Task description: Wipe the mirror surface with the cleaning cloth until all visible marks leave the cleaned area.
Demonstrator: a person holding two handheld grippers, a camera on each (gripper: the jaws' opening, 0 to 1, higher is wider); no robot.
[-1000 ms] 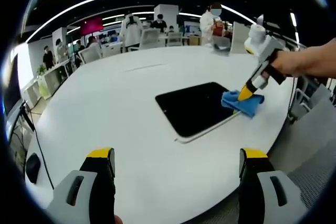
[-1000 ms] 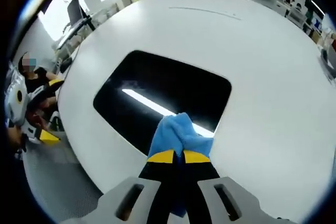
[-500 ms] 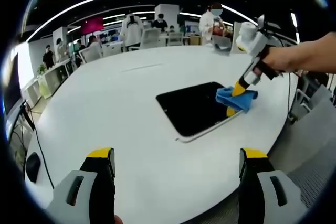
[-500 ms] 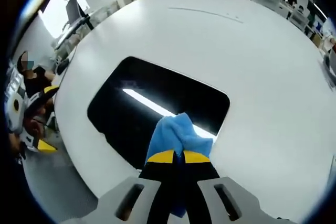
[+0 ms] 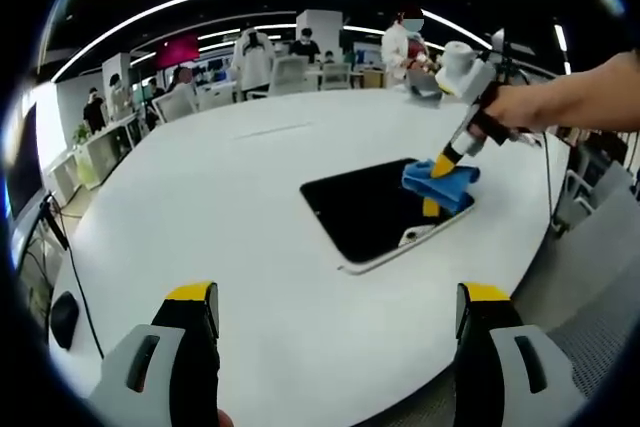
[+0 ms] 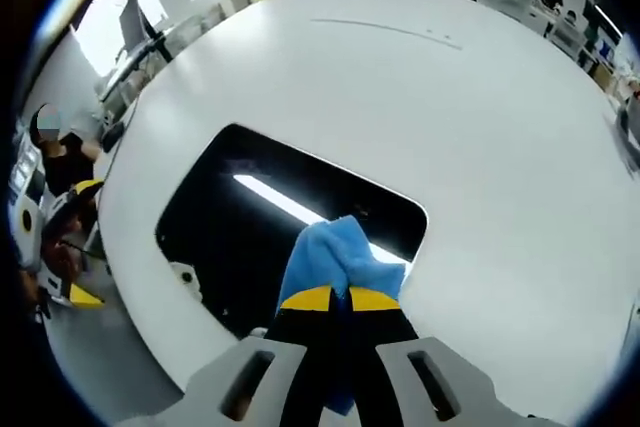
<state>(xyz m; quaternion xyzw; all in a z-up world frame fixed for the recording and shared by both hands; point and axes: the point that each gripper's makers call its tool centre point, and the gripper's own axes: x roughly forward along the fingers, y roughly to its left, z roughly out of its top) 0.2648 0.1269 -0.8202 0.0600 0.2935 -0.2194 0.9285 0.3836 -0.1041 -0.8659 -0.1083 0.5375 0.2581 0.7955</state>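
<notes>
White table (image 5: 200, 207) carries the dark mirror (image 5: 375, 207) lying flat near its edge. Right gripper (image 6: 338, 299), jaws pinched on the blue cleaning cloth (image 6: 340, 252), presses it onto the mirror's corner. Left gripper (image 5: 335, 297) hangs apart, jaws spread wide.

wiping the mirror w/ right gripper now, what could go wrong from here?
1. The mirror lies loose near the edge of the white table, and the open left gripper isn't steadying it, so a hard stroke might slide it.
2. The right gripper pinches the blue cloth in a small bunch; its yellow tips may scrape the glass.
</notes>
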